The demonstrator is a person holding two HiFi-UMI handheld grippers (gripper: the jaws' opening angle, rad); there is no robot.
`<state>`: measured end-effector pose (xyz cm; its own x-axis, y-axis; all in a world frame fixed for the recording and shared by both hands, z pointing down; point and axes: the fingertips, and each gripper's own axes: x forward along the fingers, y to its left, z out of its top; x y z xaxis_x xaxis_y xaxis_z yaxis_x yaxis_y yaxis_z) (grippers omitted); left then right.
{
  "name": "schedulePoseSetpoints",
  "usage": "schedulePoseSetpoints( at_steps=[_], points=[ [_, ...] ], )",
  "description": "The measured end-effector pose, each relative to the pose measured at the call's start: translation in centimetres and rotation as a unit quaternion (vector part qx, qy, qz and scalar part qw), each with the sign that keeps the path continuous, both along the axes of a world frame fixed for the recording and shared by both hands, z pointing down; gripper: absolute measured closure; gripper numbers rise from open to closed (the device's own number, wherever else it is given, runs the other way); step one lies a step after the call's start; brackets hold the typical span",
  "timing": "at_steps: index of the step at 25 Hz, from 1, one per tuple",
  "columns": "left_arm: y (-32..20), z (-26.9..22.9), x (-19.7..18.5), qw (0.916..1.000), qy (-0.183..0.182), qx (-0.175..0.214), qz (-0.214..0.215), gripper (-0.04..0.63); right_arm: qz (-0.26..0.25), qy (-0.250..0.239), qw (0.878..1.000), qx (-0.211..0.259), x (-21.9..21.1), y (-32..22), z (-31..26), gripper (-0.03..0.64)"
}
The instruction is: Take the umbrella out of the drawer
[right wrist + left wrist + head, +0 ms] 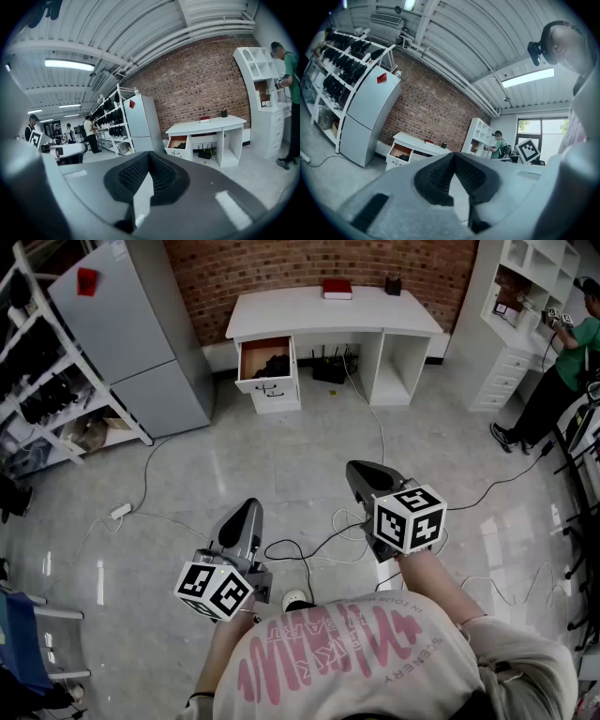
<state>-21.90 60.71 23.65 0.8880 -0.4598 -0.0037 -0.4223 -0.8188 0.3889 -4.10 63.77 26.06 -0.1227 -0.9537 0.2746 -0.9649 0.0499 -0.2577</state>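
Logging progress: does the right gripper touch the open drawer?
Apart. The head view shows the right gripper well short of the drawer, with floor between them.

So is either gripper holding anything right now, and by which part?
Nothing is held. The left gripper and the right gripper are both shut and empty, far from the open drawer.

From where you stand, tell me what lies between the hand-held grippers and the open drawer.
Only open floor with loose cables across it; nothing upright blocks the drawer, and its front is already pulled out.
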Motion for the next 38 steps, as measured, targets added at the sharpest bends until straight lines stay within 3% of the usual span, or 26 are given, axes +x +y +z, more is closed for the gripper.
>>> schedulePoseSetpoints(
  at_steps=[12,21,26,31,38],
  points=[
    [-6.7,0.1,-2.7,0.9997,0.007,0.002,0.024,0.592,0.032,0.002,0.999,0.001,-2.6,-5.1,0.8,0.604],
    [-11.6,0.4,-6.4,0.9989,0.01,0.005,0.045,0.592,0.081,-0.035,0.996,0.012,-5.2,-8.5,1.2,0.604],
    [-13.6,1.9,-8.9,0.9992,0.01,-0.018,0.035,0.592,0.095,-0.002,0.995,-0.024,-7.0,-8.8,2.9,0.604],
    [-14.7,2.7,-10.0,0.9994,0.008,-0.026,0.021,0.592,0.114,-0.007,0.993,-0.034,-6.1,-9.0,3.0,0.604],
    [-15.5,4.1,-11.1,0.9991,0.009,-0.042,0.001,0.593,0.085,0.001,0.995,-0.048,-7.4,-11.5,3.7,0.604]
  ],
)
